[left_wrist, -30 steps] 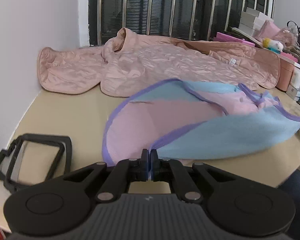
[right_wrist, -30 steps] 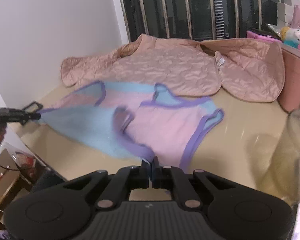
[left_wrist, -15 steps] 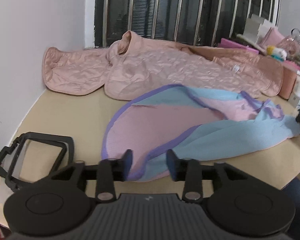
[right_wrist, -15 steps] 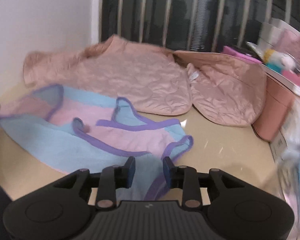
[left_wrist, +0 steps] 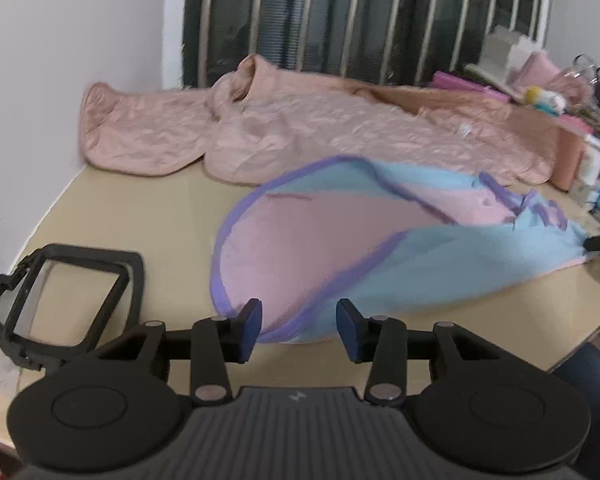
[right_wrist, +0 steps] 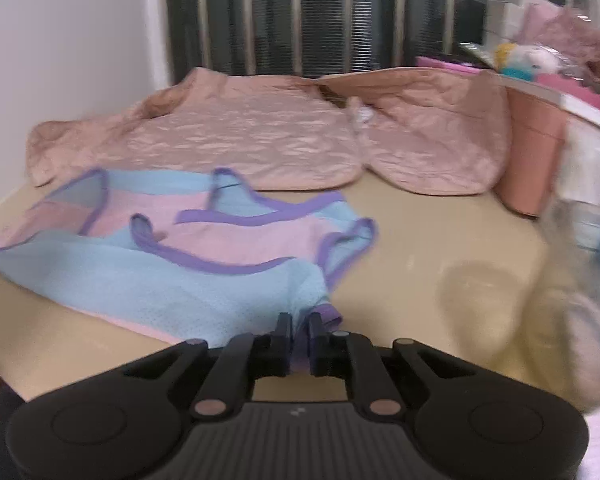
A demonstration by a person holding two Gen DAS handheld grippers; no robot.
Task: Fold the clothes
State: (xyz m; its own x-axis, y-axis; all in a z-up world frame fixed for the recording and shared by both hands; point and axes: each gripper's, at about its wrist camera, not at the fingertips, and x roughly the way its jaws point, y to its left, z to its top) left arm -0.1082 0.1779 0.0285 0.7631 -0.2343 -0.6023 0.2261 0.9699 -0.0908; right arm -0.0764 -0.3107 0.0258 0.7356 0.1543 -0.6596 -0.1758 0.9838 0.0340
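Two low opposing views, shared garment (left_wrist: pixel 340 240) between

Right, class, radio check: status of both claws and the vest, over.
Left claw open, off the cloth. Right claw pinching the blue-and-pink vest at its near edge. Vest half folded on the table. Pink quilted jacket behind, apart from it.

A beige table (left_wrist: pixel 132 216) sits in a room corner. A plain white wall (left_wrist: pixel 60 60) rises to its left, and behind it a dark window (left_wrist: pixel 340 16) has vertical metal bars (right_wrist: pixel 296 16).
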